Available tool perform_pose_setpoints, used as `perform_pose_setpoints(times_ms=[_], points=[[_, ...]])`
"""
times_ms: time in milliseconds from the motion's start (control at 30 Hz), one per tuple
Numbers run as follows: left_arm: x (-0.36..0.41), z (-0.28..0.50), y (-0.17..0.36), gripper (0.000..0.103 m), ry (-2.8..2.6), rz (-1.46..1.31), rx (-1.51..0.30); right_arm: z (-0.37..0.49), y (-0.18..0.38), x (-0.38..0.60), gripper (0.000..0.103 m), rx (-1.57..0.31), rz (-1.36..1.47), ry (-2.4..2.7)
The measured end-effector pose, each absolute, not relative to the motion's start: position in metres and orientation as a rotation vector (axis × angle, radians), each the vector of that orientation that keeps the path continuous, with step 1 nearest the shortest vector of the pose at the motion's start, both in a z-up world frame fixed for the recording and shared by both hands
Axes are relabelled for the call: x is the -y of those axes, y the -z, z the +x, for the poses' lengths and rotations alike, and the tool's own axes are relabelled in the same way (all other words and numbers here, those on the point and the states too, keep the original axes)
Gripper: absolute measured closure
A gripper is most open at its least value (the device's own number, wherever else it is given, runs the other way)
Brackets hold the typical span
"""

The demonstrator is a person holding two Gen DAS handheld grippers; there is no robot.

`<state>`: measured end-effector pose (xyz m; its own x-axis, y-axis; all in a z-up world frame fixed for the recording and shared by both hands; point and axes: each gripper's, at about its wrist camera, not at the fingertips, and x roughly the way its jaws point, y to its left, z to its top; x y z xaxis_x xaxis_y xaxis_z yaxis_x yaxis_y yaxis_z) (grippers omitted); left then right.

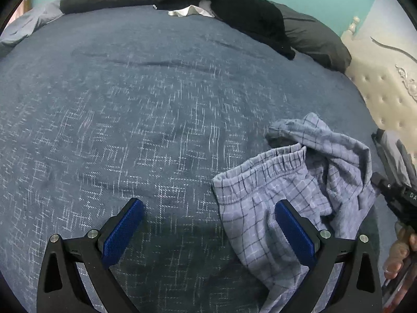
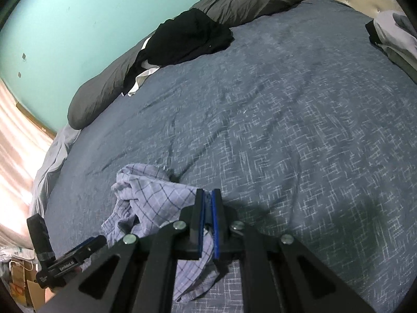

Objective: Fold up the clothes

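Note:
Light blue checked pyjama pants (image 1: 294, 182) lie crumpled on the dark blue bedspread (image 1: 146, 99), elastic waistband facing left. My left gripper (image 1: 208, 206) hangs open just above the bed; its right blue pad (image 1: 294, 232) rests over the pants' left part, its left pad (image 1: 122, 229) over bare bedspread. My right gripper (image 2: 208, 198) is shut on a fold of the checked pants (image 2: 153, 200), which bunch to its left and hang below its fingers. The right gripper's body (image 1: 396, 195) shows at the left wrist view's right edge, with a hand (image 1: 398, 255) under it.
A black garment (image 1: 250, 15) with white cloth under it lies on grey pillows (image 1: 312, 39) at the far side. A cream tufted headboard (image 1: 378, 83) stands right. Folded grey clothes (image 2: 393, 34) sit at the bed's far right corner. A turquoise wall (image 2: 73, 26) rises behind.

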<state>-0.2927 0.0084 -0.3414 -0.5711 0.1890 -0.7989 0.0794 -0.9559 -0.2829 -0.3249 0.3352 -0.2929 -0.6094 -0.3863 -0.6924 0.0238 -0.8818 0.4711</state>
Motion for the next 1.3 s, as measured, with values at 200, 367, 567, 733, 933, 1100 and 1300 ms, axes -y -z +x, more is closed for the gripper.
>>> perform_pose_setpoints(times_ms=[200, 367, 567, 733, 933, 1100, 1300], points=[[-0.011, -0.292, 0.342, 0.017, -2.678, -1.415, 0.438, -0.329, 0.298, -0.336, 0.098, 0.634, 1.285, 2.544], [-0.015, -0.299, 0.346, 0.028, -2.642, -1.438, 0.427, -0.332, 0.301, -0.336, 0.097, 0.644, 1.319, 2.539], [-0.020, -0.303, 0.352, 0.064, -2.591, -1.452, 0.418, -0.334, 0.288, -0.340, 0.076, 0.641, 1.315, 2.613], [-0.020, -0.302, 0.352, 0.084, -2.559, -1.445, 0.453, -0.332, 0.270, -0.320, 0.069, 0.545, 1.247, 2.569], [-0.016, -0.297, 0.348, 0.091, -2.541, -1.427, 0.490, -0.340, 0.262, -0.262, 0.061, 0.331, 1.229, 2.462], [-0.016, -0.294, 0.344, 0.093, -2.536, -1.409, 0.479, -0.357, 0.261, -0.210, 0.055, 0.076, 1.235, 2.385], [-0.015, -0.293, 0.343, 0.094, -2.539, -1.414, 0.472, -0.371, 0.275, -0.166, 0.055, -0.222, 1.264, 2.337]])
